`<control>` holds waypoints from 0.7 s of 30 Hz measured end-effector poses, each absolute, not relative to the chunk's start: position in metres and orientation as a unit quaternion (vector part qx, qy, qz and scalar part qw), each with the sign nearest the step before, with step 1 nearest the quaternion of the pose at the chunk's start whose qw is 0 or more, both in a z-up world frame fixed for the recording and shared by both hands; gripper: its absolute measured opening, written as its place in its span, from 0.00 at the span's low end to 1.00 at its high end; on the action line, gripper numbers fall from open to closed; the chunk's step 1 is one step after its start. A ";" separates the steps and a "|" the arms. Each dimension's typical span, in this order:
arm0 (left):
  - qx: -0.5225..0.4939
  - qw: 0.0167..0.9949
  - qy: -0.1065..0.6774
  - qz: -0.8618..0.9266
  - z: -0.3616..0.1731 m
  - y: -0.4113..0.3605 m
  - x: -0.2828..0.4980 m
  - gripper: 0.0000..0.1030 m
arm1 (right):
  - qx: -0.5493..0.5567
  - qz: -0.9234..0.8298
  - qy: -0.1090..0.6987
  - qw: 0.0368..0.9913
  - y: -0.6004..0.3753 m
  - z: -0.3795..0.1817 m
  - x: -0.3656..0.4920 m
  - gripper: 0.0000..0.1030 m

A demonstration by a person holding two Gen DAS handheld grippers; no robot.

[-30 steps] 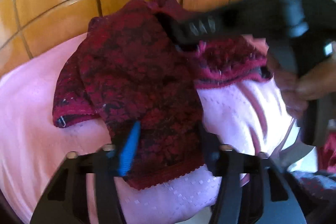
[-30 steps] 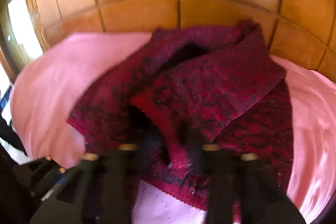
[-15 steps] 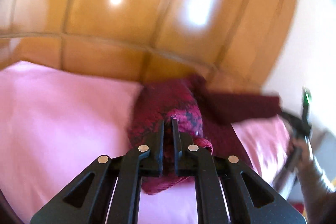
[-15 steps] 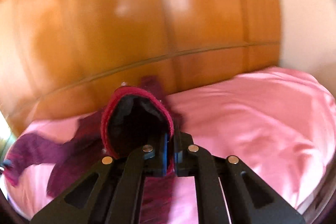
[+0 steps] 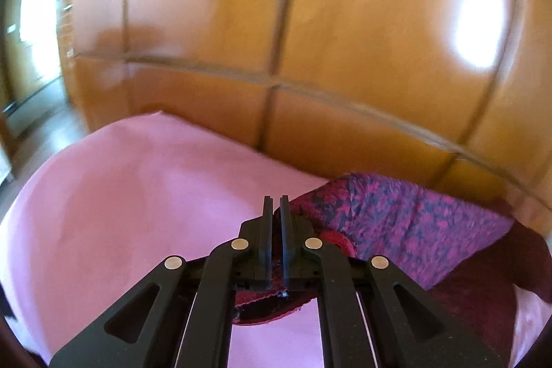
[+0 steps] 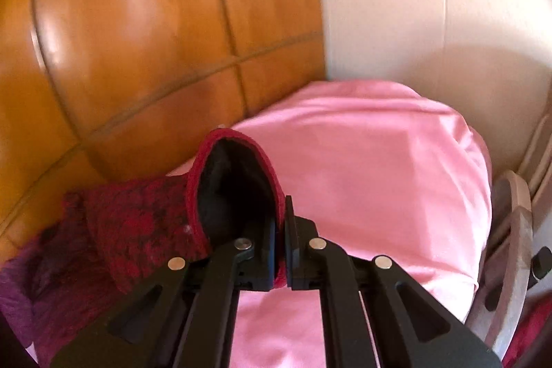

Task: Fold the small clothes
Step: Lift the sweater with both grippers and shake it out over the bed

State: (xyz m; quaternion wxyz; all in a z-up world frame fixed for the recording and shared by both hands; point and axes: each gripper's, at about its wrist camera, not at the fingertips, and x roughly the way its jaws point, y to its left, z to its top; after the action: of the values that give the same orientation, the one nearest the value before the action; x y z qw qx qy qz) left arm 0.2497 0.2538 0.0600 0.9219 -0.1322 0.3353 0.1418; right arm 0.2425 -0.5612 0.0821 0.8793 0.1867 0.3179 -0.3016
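A small dark red and black patterned knit garment is held up over a pink bed sheet. My left gripper is shut on one corner of its red-trimmed hem, and the cloth stretches away to the right. My right gripper is shut on the other hem corner; the garment hangs to the left with its dark inside open toward the camera. The pink sheet lies below.
A glossy wooden panelled wardrobe stands right behind the bed. A white wall is to the right. A wooden chair back stands at the bed's right edge. A doorway shows far left.
Both grippers closed on the garment's hem and lifted it off the sheet. They have moved apart, left going left and right going right, stretching the garment between them.
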 end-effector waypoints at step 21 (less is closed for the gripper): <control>-0.270 0.832 0.449 -0.181 -0.063 0.152 0.147 0.53 | 0.266 0.087 0.495 0.823 -0.351 -0.015 0.176 0.55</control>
State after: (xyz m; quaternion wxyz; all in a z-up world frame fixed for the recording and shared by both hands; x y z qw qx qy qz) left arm 0.1475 0.1525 -0.0633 0.8320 -0.2704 0.4494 -0.1808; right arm 0.1762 -0.3514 -0.0154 0.8227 0.2663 0.4946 0.0871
